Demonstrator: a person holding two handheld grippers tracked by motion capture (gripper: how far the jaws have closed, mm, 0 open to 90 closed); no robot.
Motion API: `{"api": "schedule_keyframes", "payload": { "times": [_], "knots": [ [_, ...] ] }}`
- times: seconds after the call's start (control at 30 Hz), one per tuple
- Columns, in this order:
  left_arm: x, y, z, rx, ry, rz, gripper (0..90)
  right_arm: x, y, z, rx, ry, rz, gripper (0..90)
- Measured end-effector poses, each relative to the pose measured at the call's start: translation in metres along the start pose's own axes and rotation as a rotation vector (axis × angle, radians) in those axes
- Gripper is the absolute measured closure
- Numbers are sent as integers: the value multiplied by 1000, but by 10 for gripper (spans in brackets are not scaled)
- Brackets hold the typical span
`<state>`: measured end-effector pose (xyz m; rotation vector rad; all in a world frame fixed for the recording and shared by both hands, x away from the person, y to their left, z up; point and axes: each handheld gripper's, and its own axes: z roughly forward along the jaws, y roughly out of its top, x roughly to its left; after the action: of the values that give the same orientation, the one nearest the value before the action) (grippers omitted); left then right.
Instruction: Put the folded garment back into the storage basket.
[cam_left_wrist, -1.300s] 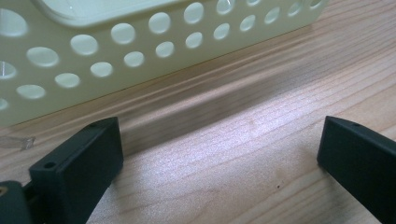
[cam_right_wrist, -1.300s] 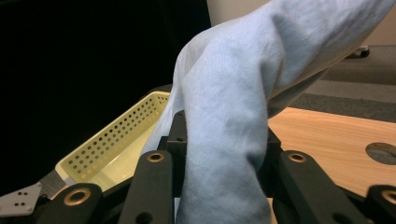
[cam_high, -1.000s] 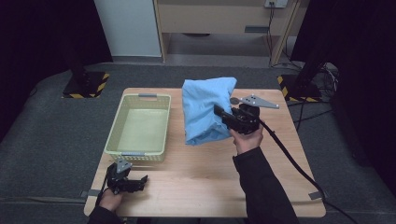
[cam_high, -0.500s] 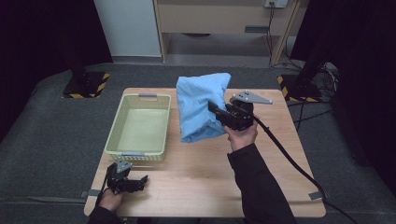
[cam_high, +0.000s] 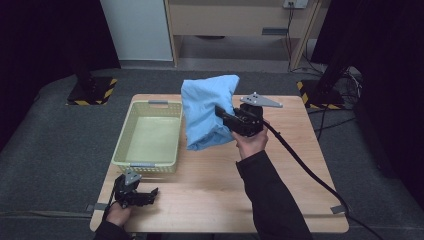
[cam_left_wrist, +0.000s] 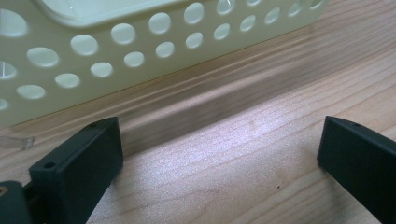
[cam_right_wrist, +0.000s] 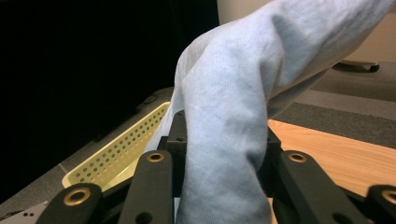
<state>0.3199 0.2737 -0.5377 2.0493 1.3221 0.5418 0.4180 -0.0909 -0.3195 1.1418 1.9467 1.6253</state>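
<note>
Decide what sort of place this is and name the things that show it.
Probably a recording lab or workshop: a wooden table ringed by dark curtains, stand bases with hazard stripes, and cabled handheld grippers working a blue cloth beside a basket.

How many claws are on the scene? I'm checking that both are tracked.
2. The left claw rests open on the table's near edge by the basket; the right claw holds the blue cloth up.

Your right claw has carried the light blue cloth a little higher and further toward the yellow basket; the cloth now hangs above the tabletop.
</note>
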Motion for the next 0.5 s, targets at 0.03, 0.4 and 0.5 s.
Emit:
{"api": "schedule_keyframes", "payload": {
  "times": [0.03,0.4,0.5],
  "knots": [
    [0,0,0,0,0,0,0,1,0,1,1,2,0,680],
    [0,0,0,0,0,-1,0,12,5,19,4,26,-2,679],
    [0,0,0,0,0,-1,0,13,5,21,5,29,-2,679]
  ]
}}
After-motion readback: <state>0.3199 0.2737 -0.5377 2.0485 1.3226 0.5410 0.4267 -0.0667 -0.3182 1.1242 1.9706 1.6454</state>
